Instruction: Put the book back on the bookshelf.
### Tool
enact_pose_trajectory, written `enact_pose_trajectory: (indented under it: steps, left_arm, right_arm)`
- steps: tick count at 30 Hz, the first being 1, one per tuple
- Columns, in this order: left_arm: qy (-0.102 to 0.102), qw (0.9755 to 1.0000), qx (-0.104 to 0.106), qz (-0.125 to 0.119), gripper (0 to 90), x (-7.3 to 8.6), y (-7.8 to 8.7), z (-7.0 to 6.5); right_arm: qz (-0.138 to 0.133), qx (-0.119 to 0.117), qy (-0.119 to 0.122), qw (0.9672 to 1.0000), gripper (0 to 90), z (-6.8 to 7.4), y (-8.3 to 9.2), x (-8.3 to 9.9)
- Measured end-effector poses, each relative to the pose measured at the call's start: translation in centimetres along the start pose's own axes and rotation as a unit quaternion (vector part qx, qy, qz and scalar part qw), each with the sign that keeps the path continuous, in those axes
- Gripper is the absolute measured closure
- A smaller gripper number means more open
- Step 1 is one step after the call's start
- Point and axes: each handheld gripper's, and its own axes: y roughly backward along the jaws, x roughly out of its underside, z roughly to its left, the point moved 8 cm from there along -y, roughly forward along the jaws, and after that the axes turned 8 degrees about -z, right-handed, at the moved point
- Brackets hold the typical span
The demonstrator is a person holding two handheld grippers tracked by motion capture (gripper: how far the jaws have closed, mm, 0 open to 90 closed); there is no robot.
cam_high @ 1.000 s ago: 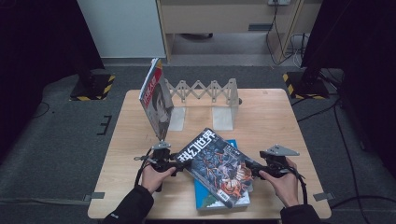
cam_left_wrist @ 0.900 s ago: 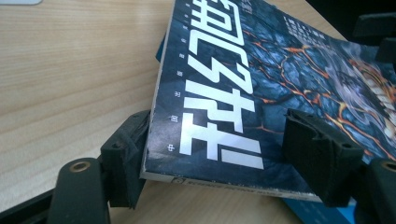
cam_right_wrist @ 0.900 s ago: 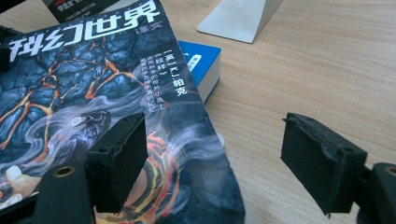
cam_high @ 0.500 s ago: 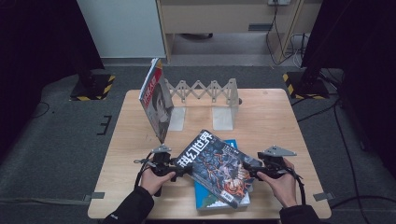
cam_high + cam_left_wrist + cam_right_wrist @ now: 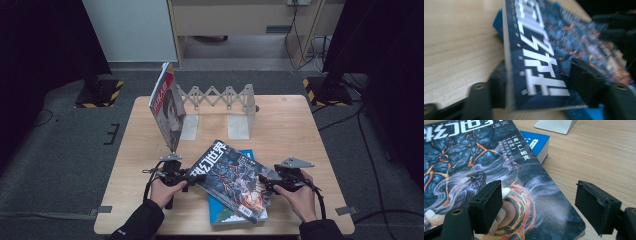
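A dark magazine [image 5: 230,175] with a white title and a lava-pattern cover lies skewed on a blue book [image 5: 223,214] near the table's front edge. My left gripper [image 5: 187,176] is at its left edge. In the left gripper view the magazine [image 5: 536,50] runs between the jaws, one under it and one over the cover. The jaws have just been closing but do not visibly clamp it. My right gripper [image 5: 265,182] is open at the magazine's right edge. In the right gripper view one jaw hangs over the cover [image 5: 474,157] and the other over bare wood.
An expanding grey book rack [image 5: 220,95] stands at the back of the wooden table [image 5: 295,125], with a red-and-white magazine [image 5: 167,107] leaning upright against its left end. The blue book's corner [image 5: 535,141] and a bookend base [image 5: 556,125] lie ahead of the right gripper.
The left gripper has edged in onto the magazine's left edge and its jaws have narrowed. The right gripper and the magazine stay about where they were.
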Motion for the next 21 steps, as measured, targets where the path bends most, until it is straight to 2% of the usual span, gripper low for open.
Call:
enact_pose_trajectory:
  steps: [2,4,6,8,9,11,17,21]
  left_arm:
    - [0.014,0.9993,0.020,-0.027,46.0,-0.7,0.5,-0.6]
    - [0.016,0.9989,0.029,-0.033,47.0,-1.0,0.6,-1.0]
    - [0.014,0.9993,0.026,-0.022,46.4,-0.8,0.3,-1.1]
    - [0.032,0.9986,0.042,-0.008,45.9,-0.5,-0.3,-1.2]
    - [0.035,0.9984,0.043,-0.003,46.2,-0.4,-0.6,-1.3]
    - [0.026,0.9986,0.044,0.013,46.5,-0.2,-1.2,-1.4]
    - [0.045,0.9978,0.048,0.010,52.3,-0.5,-1.3,-1.1]
    - [0.065,0.9965,0.054,0.005,59.9,-1.0,-1.1,-1.4]
  right_arm:
    - [0.001,0.000,0.002,1.0000,22.3,-0.1,0.0,0.0]
    - [0.002,0.000,0.003,1.0000,22.8,-0.1,0.1,0.0]
    - [0.002,0.000,0.004,1.0000,22.8,-0.1,0.1,0.0]
    - [0.000,-0.001,0.003,1.0000,22.9,-0.1,0.1,0.0]
    - [0.000,-0.001,0.003,1.0000,22.8,-0.1,0.1,0.0]
    - [0.000,-0.001,0.003,1.0000,22.8,-0.1,0.1,0.0]
    - [0.000,-0.003,0.001,1.0000,22.7,-0.1,0.0,0.0]
    - [0.000,-0.002,0.005,1.0000,22.8,-0.1,0.1,0.0]
